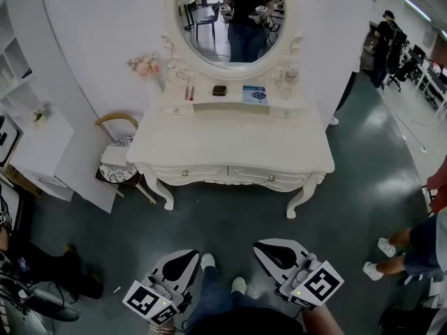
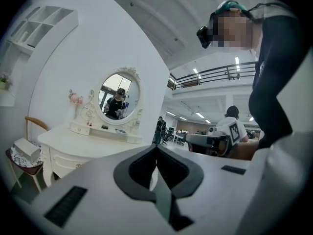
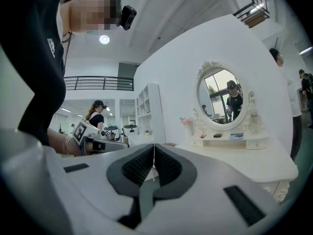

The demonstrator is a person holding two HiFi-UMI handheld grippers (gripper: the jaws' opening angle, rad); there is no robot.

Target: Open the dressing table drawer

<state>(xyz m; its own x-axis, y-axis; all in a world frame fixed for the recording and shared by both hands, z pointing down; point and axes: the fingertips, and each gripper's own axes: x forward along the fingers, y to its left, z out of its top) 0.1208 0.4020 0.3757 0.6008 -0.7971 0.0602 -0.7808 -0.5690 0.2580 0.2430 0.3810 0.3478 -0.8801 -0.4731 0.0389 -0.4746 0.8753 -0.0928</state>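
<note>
Field notes: my left gripper (image 1: 187, 257) and right gripper (image 1: 269, 248) both have their jaws pressed together, with nothing between them. Both are held low, well apart from the white carved dressing table (image 1: 230, 145). Its two front drawers (image 1: 185, 173) sit flush, closed. Blue-and-white leaflet (image 1: 254, 94) on its upper shelf (image 1: 204, 98); print too small to read.

I see a dark grey-green, slightly glossy floor (image 1: 237, 208) meeting a plain white wall (image 1: 105, 40). A wooden-backed chair (image 1: 115, 162) with a patterned seat stands close to the wall, and there is white open shelving (image 1: 10, 68) at the far left. Past the wall's right edge I look into an open hall lit by strip ceiling lights (image 2: 198, 115), with a railed balcony (image 2: 215, 75) above.
</note>
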